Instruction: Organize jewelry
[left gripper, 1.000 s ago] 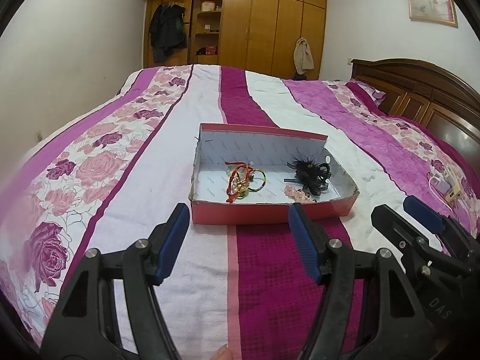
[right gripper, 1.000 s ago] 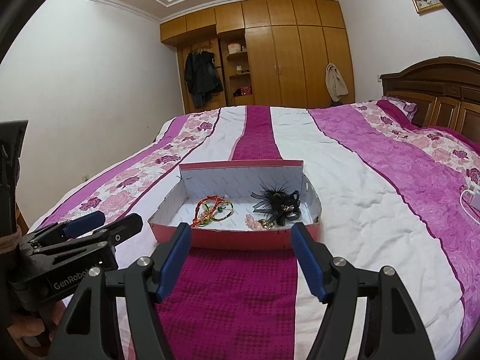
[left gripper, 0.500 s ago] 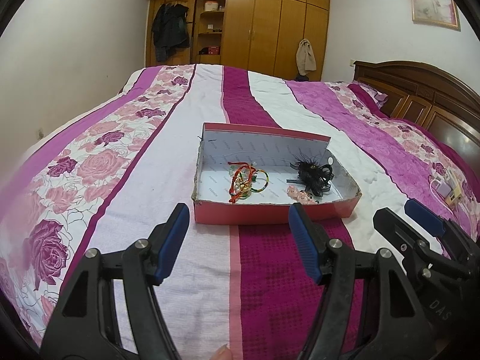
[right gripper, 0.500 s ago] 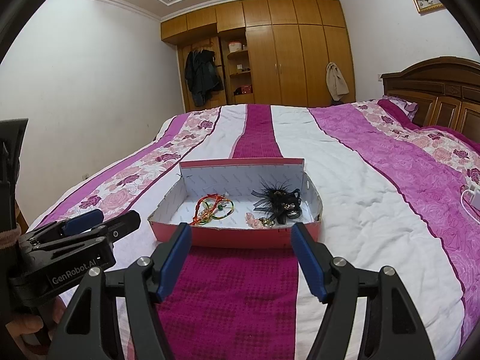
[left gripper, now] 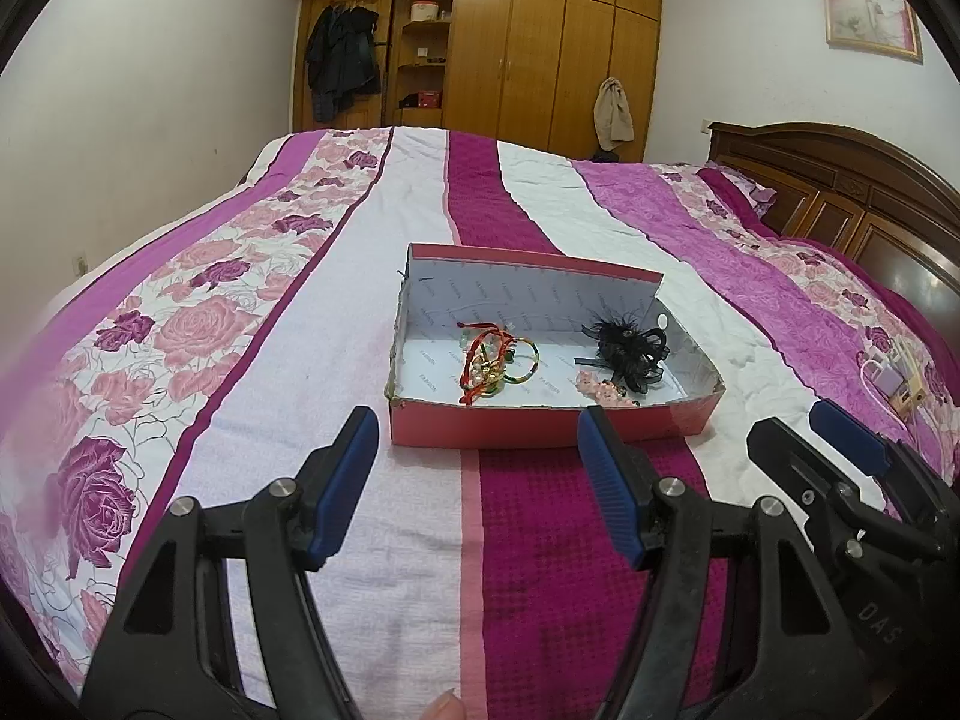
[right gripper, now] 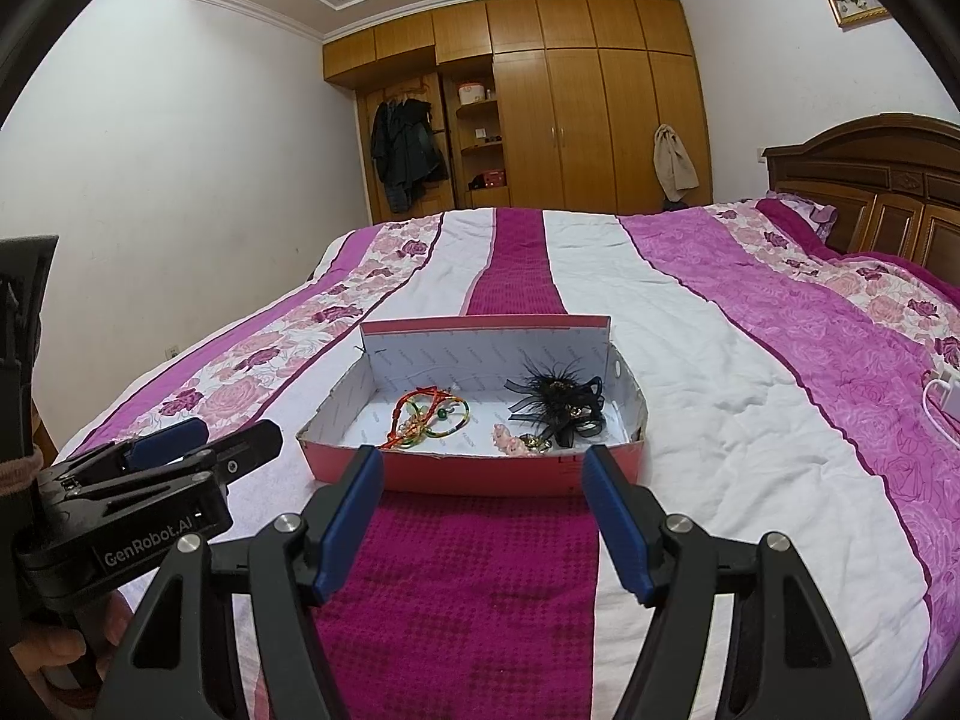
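Observation:
A shallow red box (left gripper: pixel 540 423) (right gripper: pixel 480 474) with a white lining lies on the bed in front of both grippers. Inside, at the left, is a tangle of red, orange and green bracelets (left gripper: pixel 495 363) (right gripper: pixel 429 414). At the right lies a black feathered hair piece (left gripper: pixel 630 348) (right gripper: pixel 558 402), with a small pink trinket (left gripper: pixel 600 390) (right gripper: pixel 510 441) in front of it. My left gripper (left gripper: pixel 480 480) hovers open just short of the box's near wall, nothing between its blue pads. My right gripper (right gripper: pixel 483 504) is likewise open and empty, beside the left one.
The bed carries a quilt (left gripper: pixel 240 330) striped magenta, white and floral pink. A wooden headboard (left gripper: pixel 840 192) rises at the right, with a white charger and cable (left gripper: pixel 882 378) on the quilt near it. A wooden wardrobe (right gripper: pixel 570 120) stands along the far wall.
The views have shifted only slightly; both grippers stay open and short of the box, and the items in it have not moved.

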`<state>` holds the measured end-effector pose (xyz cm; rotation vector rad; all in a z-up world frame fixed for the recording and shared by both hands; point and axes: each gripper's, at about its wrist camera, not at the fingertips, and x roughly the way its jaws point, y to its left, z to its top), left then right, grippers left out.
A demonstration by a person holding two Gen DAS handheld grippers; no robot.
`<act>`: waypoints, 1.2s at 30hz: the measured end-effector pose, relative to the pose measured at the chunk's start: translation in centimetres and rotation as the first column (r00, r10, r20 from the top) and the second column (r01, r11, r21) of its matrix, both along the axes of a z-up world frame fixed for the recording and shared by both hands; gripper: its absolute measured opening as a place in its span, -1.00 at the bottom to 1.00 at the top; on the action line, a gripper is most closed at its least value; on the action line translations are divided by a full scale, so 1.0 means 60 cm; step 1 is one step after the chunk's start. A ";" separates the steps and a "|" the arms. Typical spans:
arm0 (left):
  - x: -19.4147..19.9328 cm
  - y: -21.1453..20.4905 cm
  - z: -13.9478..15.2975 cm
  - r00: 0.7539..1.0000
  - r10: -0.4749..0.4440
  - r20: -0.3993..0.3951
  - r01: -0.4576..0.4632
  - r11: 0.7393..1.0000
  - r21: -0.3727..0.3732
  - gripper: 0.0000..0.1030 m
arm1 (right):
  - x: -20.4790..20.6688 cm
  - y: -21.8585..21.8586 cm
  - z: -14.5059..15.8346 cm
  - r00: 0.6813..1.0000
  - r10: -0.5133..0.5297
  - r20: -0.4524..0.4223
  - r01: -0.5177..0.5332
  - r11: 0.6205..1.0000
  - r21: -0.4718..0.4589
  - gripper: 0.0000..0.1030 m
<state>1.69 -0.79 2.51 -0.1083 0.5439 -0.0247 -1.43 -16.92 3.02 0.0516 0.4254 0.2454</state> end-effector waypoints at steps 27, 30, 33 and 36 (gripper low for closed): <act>0.000 0.005 -0.002 1.000 0.003 0.001 -0.003 1.000 0.000 0.19 | 0.000 0.002 -0.002 1.000 0.002 0.001 -0.002 1.000 0.000 0.38; -0.001 0.005 -0.002 1.000 0.004 0.002 -0.004 1.000 0.001 0.19 | 0.000 0.001 -0.002 1.000 0.002 0.001 -0.002 1.000 0.000 0.38; 0.000 0.007 -0.002 1.000 0.006 0.002 -0.006 1.000 0.003 0.19 | 0.000 0.001 -0.002 1.000 0.003 -0.001 -0.003 1.000 0.000 0.38; 0.002 0.009 -0.002 1.000 0.006 0.002 -0.006 1.000 0.002 0.19 | 0.000 0.001 -0.002 1.000 0.002 0.000 -0.002 1.000 0.000 0.38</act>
